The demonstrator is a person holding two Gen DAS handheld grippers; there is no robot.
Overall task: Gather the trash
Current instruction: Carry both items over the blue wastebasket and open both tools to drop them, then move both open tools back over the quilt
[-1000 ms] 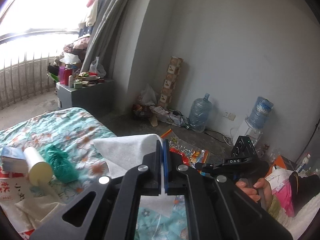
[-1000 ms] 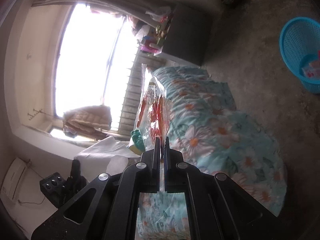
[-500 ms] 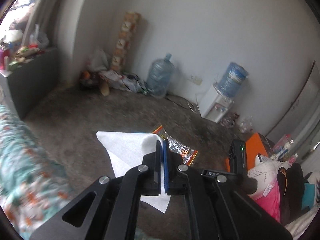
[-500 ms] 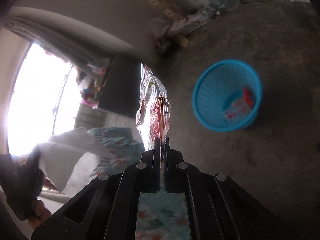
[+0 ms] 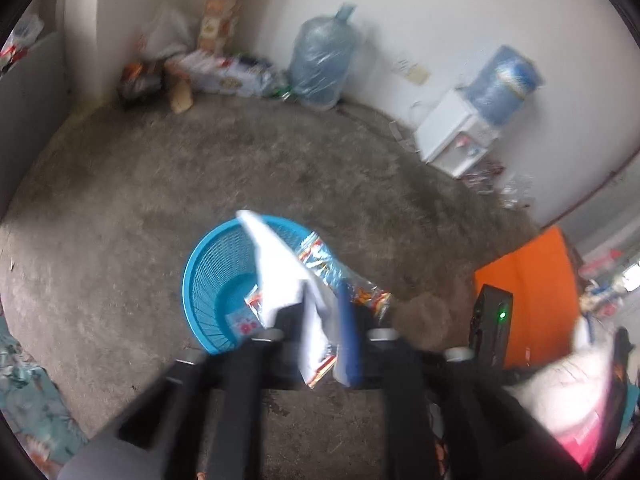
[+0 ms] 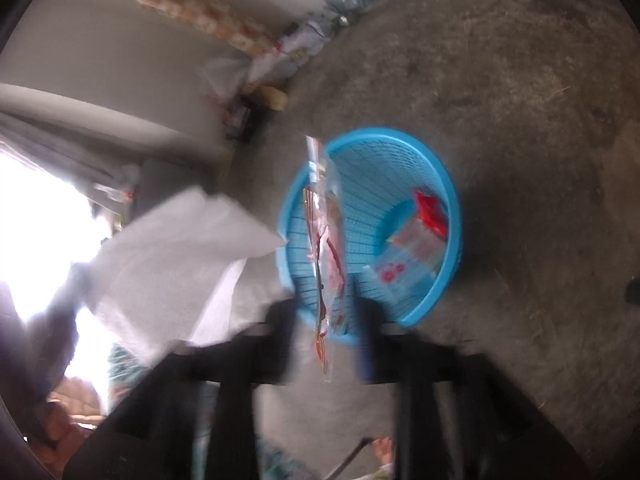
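Blue mesh basket [image 6: 448, 184] under crinkled foil wrapper [image 6: 326, 240]

Blue basket [image 6: 436, 168], white tissue [image 5: 276, 264]

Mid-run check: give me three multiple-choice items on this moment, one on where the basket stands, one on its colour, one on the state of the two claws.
1. Where does the basket stand?
A. on the concrete floor
B. on the bed
C. on a shelf

2. What colour is the basket?
A. red
B. blue
C. green

3. How are the two claws?
A. both clamped tight
B. one open, one shut
C. both open

Answers:
1 A, bare grey floor surrounds it in both views.
2 B, its mesh wall is bright blue.
3 C, the left claw shows a gap around the white tissue, and the right claw shows a wider gap around the snack wrapper, which hangs over the basket.
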